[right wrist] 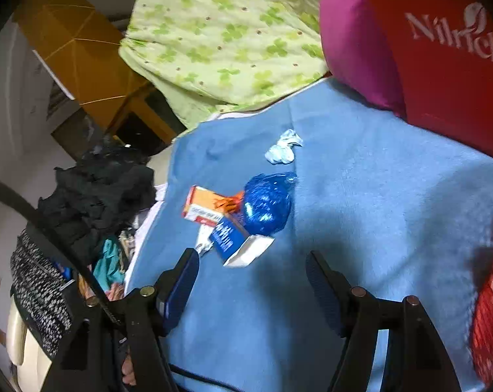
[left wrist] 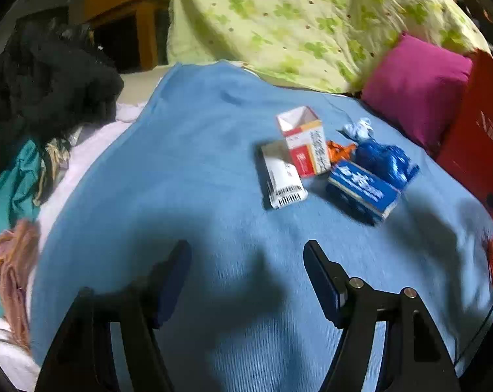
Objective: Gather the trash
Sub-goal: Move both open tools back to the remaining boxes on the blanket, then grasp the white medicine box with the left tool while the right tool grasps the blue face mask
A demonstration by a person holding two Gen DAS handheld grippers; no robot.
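We see our right gripper [right wrist: 252,269] spread wide above the blue blanket [right wrist: 360,202], near a blue box [right wrist: 227,236]

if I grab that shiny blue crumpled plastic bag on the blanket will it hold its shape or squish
The shiny blue crumpled plastic bag will probably squish: its wrinkled, glossy film looks thin and floppy. It seems light for its size, and that slick sheen suggests it may slip between the right gripper pads.
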